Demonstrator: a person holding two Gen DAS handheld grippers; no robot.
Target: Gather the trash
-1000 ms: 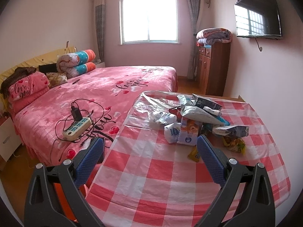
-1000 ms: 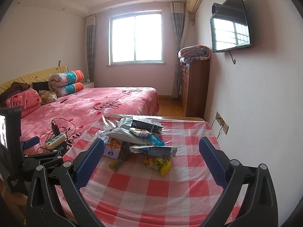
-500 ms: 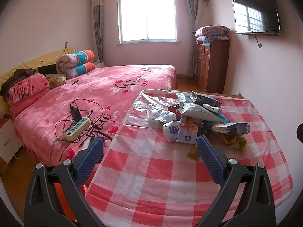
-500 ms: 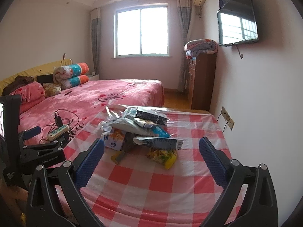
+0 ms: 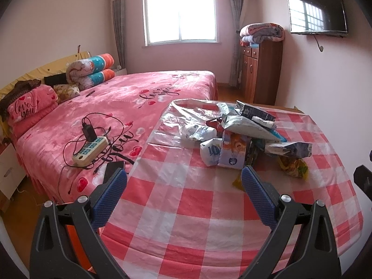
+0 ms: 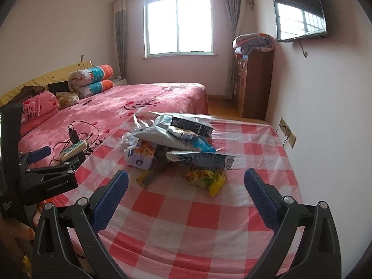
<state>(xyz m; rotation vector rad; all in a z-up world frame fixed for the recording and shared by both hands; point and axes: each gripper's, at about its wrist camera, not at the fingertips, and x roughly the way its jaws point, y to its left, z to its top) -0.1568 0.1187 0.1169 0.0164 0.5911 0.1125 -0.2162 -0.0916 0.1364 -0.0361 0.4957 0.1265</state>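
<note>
Both the left gripper (image 5: 183, 183) and the right gripper (image 6: 186, 182) are held wide apart with nothing between the pads. The trash pile (image 6: 176, 144) is located ahead of both, on the checkered tablecloth (image 6: 197, 214), untouched.

A pile of trash (image 5: 241, 137) sits on the table (image 5: 176, 200), toward its far side. In the pile, a small carton (image 5: 233, 151) lies under a flat packet (image 5: 246, 127). A snack bag (image 5: 293, 166) lies to the right of the carton, nearer the wall. A clear plastic bag (image 5: 186, 114) lies behind the pile, on the left. The bed (image 5: 130, 102) stands to the left of the table. A power strip (image 5: 90, 150) lies on the bed, near the table. A cabinet (image 5: 260, 72) stands behind the table, and a folded blanket (image 5: 261, 32) rests on top of it. A TV (image 5: 317, 9) hangs on the wall to the right.
</note>
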